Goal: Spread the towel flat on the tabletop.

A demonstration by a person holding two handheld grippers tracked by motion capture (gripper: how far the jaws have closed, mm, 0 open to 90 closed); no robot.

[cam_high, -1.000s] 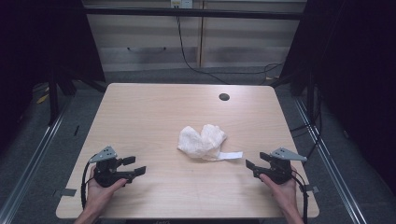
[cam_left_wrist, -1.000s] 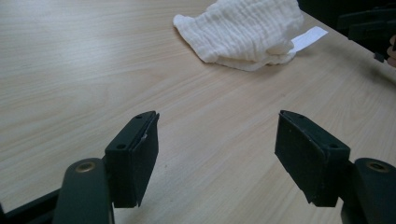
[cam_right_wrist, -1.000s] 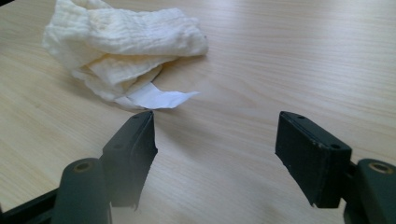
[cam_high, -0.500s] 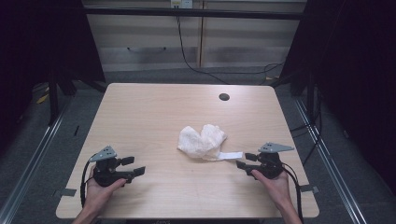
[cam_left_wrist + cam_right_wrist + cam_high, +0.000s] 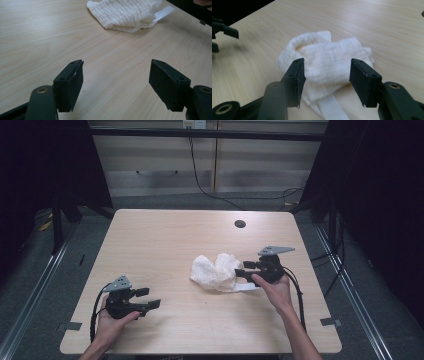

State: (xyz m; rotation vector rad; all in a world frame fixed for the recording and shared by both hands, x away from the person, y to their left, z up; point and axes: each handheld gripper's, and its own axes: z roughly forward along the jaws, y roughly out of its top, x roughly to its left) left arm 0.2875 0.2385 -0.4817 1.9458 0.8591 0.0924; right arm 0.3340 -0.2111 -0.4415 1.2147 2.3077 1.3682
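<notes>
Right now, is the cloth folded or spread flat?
Neither: the cloth lies crumpled in a heap, with bunched folds and a strap sticking out.

A crumpled cloth [image 5: 216, 271] lies on the table [image 5: 165, 240], right of centre, with a flat strap [image 5: 246, 288] sticking out from its near right side. The right gripper [image 5: 242, 269] sits just right of the cloth, its fingers [image 5: 297, 75] either side of the cloth's near edge. The left gripper [image 5: 148, 298] rests near the table's near left corner, well apart from the cloth. A round hole [image 5: 240, 224] lies toward the far right edge.
</notes>
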